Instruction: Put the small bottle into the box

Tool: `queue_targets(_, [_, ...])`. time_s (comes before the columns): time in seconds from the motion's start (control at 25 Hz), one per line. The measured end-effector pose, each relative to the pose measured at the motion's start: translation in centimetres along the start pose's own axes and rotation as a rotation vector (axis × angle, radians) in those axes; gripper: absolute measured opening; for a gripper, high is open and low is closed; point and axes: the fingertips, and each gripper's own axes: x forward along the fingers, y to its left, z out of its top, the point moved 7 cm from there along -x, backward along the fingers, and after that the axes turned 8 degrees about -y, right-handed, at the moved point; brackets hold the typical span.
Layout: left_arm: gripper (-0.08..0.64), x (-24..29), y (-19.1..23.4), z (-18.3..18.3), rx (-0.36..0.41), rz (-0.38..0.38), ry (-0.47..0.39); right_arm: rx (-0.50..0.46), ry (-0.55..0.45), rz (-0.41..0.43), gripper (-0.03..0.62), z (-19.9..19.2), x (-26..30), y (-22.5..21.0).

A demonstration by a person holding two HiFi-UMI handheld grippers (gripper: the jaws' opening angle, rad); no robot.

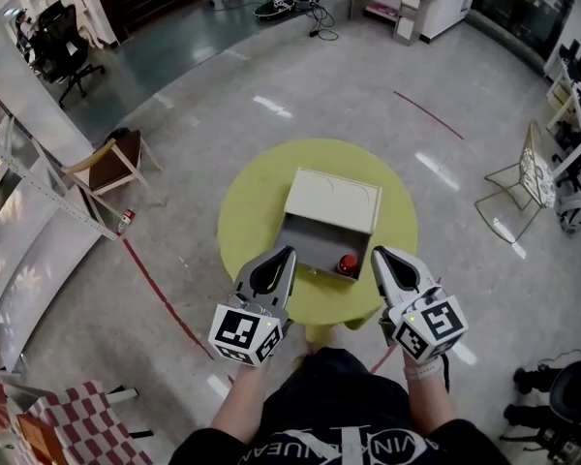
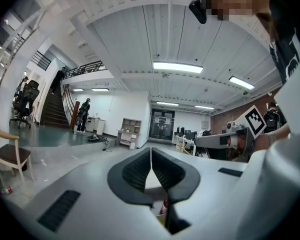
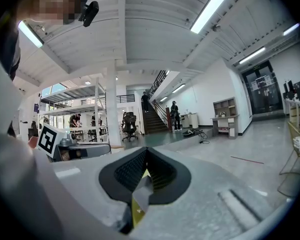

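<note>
Two grippers are hovering side by side over the near edge of a round yellow-green table (image 1: 252, 201), each carried by one of the person's hands. The left gripper (image 1: 283, 253) is pointing toward the open box (image 1: 308, 245) in the middle of the table, and in the left gripper view its jaws (image 2: 151, 151) are meeting at the tips with nothing clamped between them. The right gripper (image 1: 380, 252) is likewise pressing its jaws together on nothing, as the right gripper view (image 3: 146, 151) is showing, with only a strip of yellow tabletop (image 3: 138, 211) peeking through the gap lower down. Neither gripper is touching the box. The small bottle (image 1: 347, 264), showing a red top, is sitting inside the box at its near right corner, between the two grippers' tips as the head view shows them; a sliver of it is also showing low in the left gripper view (image 2: 163, 206). The box's pale lid (image 1: 334, 200) is lying open toward the far side. Off to the left, a wooden chair (image 1: 111, 163) is standing on the grey floor, well apart from the table, and a thin red line (image 1: 428, 114) is running across the floor beyond it.
</note>
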Motion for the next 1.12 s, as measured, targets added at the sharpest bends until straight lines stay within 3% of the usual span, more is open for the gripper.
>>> queue_targets(1.12, [0.015, -0.7, 0.5, 1.3, 0.010, 0.029, -0.041, -0.009, -0.033, 0.035, 0.006, 0.8, 0.1, 0.3])
